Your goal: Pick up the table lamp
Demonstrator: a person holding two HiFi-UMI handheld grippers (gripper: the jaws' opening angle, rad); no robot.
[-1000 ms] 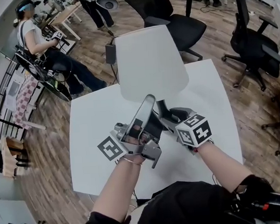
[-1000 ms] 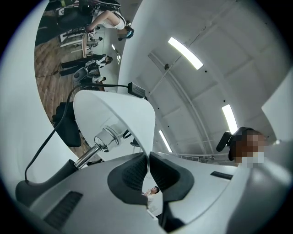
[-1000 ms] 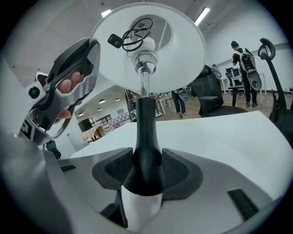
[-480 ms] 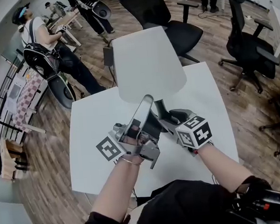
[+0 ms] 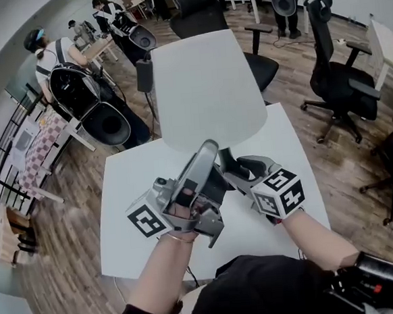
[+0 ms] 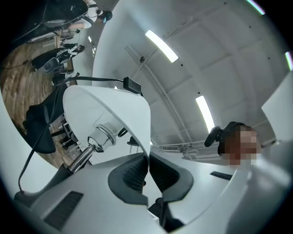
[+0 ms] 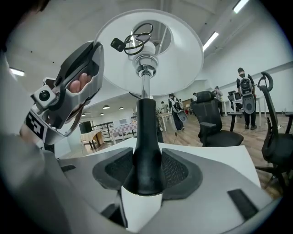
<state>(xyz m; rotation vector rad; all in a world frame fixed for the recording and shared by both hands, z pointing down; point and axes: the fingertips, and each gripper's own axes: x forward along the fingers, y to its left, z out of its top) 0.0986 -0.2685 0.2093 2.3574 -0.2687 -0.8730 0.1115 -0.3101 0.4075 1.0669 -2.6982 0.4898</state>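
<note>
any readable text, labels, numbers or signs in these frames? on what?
No readable text anywhere.
Patterns only, no letters: black-and-white marker cubes.
Blank: white conical lampshade, black lamp stem.
Too blurred to read: white sheet on the metal rack at far left.

lamp (image 5: 204, 84) rising now, shade bigger, closer to head cam. left gripper (image 5: 208, 149) + right gripper (image 5: 229, 162) ride up with it. person (image 5: 56, 55) back left turns away.
</note>
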